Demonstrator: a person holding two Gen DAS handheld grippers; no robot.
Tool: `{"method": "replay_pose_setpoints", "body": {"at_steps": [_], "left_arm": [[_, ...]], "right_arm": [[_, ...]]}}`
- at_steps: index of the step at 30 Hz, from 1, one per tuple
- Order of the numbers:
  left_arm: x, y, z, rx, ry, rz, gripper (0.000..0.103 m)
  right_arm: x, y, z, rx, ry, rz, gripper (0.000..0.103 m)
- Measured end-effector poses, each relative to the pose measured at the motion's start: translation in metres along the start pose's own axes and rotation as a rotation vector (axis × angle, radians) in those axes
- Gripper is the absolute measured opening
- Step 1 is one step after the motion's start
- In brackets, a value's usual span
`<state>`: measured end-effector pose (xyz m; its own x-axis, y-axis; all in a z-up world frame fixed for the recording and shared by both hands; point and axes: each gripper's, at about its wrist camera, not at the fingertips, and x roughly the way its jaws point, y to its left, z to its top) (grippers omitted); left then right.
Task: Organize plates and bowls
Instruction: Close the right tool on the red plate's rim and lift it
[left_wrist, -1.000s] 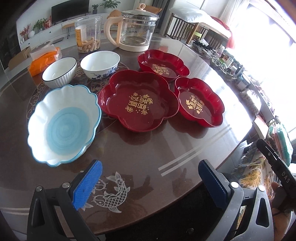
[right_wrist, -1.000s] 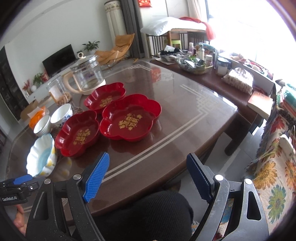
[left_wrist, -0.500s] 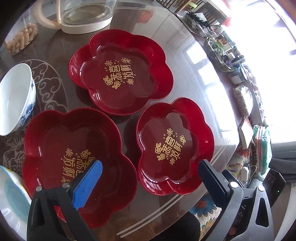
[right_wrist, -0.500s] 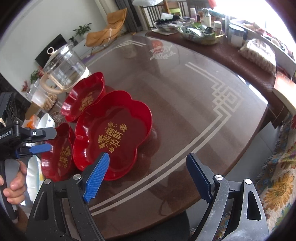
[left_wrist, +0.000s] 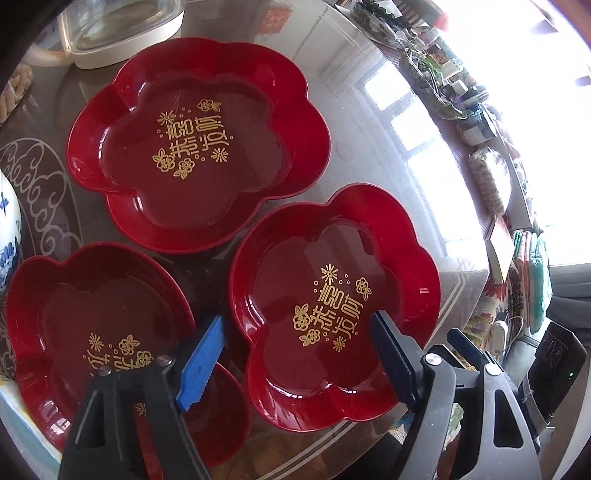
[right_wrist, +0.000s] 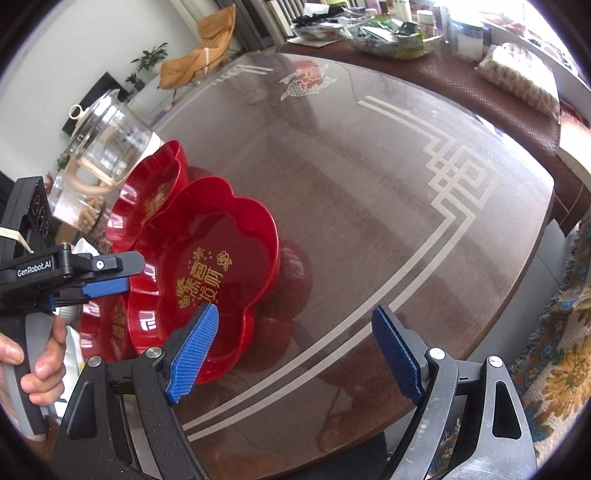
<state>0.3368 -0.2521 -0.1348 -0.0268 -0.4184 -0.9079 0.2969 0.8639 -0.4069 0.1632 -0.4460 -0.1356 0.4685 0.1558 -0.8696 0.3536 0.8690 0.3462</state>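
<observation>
- Your left gripper (left_wrist: 295, 354) hangs above the near red plate (left_wrist: 332, 306), which sits on the tabletop (right_wrist: 369, 206) close to its near edge. Its jaws are closing, and they straddle the plate's near-left lobes without the pads touching it.
- Your right gripper (right_wrist: 295, 354) stands wide with nothing in it. Its left pad is just over the same plate's near rim, and the other is over bare tabletop.
- Two more red plates are beside it: a far one (left_wrist: 195, 144) next to the glass kettle (right_wrist: 107, 147), and a larger one (left_wrist: 99, 332) on the left. The three rims almost meet.
- These look like thin, glossy, lacquer-style plastic, so they are probably light, stiff and slippery rather than fragile.
- The scalloped wall is the only real handle. Take one raised lobe between the pads, one pad inside and one outside.
- The free lobe towards the table edge looks the easiest to reach, since the neighbouring plates crowd the other side.
- A shallow pinch on that shine may slip, and the glass top will let the plate skate if you nudge it, so seat the pads deep.
- The blue-and-white porcelain bowl (left_wrist: 7, 236) at the left edge is heavier and chips easily, so handle it gently.
</observation>
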Motion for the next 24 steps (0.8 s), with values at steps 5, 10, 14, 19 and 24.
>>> {"method": "replay_pose_setpoints", "body": {"at_steps": [5, 10, 14, 19, 24], "left_arm": [[0.008, -0.008, 0.010, 0.003, -0.004, 0.005, 0.066], [0.024, -0.010, 0.014, -0.005, 0.013, 0.022, 0.049], [0.037, -0.012, 0.010, 0.017, 0.031, 0.086, 0.024], [0.031, -0.022, -0.005, 0.073, -0.017, 0.126, 0.014], [-0.029, -0.034, -0.055, 0.109, -0.124, 0.083, 0.014]], "right_arm": [[0.017, 0.002, 0.007, -0.006, 0.011, -0.022, 0.087], [0.026, 0.011, 0.012, -0.043, 0.003, -0.031, 0.084], [0.035, 0.003, 0.012, -0.010, 0.030, -0.018, 0.025], [0.024, -0.004, 0.009, 0.015, 0.016, -0.008, 0.021], [-0.035, 0.003, -0.005, -0.028, -0.047, 0.027, 0.021]]}}
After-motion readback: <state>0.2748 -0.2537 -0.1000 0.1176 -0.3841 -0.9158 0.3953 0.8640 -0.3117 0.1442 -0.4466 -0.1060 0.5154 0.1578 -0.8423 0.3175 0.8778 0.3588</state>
